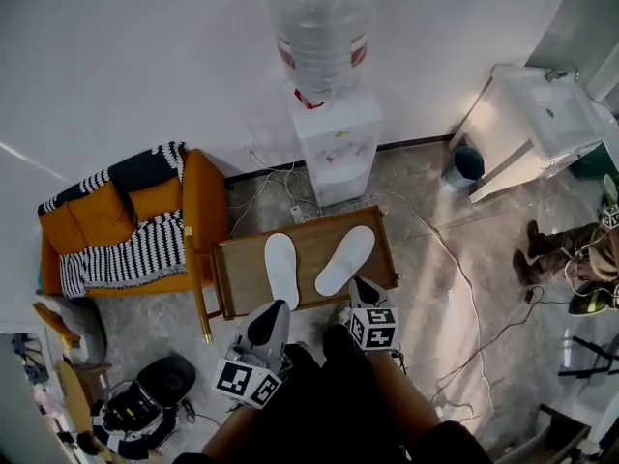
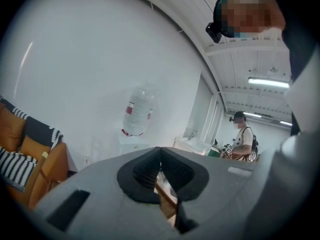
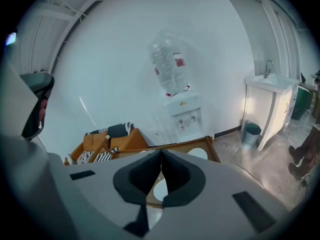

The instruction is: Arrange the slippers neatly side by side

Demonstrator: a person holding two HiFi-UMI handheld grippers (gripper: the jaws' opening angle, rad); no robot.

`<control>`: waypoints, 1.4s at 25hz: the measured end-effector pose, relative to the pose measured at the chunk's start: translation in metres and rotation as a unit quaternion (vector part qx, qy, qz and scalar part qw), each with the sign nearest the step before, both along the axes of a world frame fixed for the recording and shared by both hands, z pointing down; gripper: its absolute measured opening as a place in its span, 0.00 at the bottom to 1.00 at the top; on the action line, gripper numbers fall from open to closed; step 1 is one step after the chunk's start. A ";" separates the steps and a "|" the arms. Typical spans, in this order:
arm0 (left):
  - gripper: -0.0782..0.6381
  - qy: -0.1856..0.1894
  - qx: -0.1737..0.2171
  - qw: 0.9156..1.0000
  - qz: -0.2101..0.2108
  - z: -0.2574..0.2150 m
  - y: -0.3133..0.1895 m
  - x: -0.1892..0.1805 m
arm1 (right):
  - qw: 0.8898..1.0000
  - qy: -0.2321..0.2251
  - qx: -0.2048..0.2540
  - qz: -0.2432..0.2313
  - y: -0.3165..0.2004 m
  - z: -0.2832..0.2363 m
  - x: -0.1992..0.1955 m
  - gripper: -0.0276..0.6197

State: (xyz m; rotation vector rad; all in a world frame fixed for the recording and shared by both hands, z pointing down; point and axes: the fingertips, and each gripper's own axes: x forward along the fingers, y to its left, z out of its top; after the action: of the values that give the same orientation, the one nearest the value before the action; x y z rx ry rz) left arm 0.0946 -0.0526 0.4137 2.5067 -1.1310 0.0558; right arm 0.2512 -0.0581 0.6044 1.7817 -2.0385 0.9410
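Two white slippers are lying on a low rectangular wooden table [image 1: 232, 276] with a raised rim, in the middle of the head view. Both look flat, smooth and long-oval. The left slipper [image 1: 281, 269] is pointing straight to 12 o'clock. The right slipper [image 1: 345, 259] is leaning toward 1 o'clock, so the pair is sitting apart, with the gap widening at the far ends.

The left gripper [image 1: 277, 307] is hovering at the table's 6 o'clock edge, just short of the left slipper's near end. In its own view the ribbed black pads are pressing together with nothing between them. The right gripper [image 1: 363, 288] is hanging near the right slipper's near end, at about 5 o'clock from it. Its matte grey jaws are likewise meeting at the tips, empty.

At 12 o'clock from the table a boxy white water dispenser [image 1: 336, 148] is carrying a clear plastic bottle [image 1: 319, 22]. At 9 o'clock an orange cushioned armchair [image 1: 198, 206] is draped with a black-and-white striped blanket [image 1: 131, 254].
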 end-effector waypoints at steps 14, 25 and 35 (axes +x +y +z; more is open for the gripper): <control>0.13 -0.002 -0.021 1.000 0.016 0.019 -0.042 0.009 | 0.996 -0.012 -0.094 0.000 -0.036 0.081 -0.006 0.07; 0.13 0.009 -0.038 0.998 0.043 0.037 -0.079 -0.005 | 0.980 -0.027 -0.175 0.087 -0.053 0.149 0.009 0.19; 0.13 0.008 -0.047 0.998 0.040 0.045 -0.096 -0.018 | 0.962 -0.037 -0.235 0.135 -0.056 0.202 0.019 0.24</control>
State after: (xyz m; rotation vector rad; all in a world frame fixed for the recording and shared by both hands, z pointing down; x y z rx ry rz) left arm 0.0767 -0.1490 0.4589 2.4632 -0.9984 0.1089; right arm 0.2702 -0.1144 0.8065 1.7904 -1.4567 1.4479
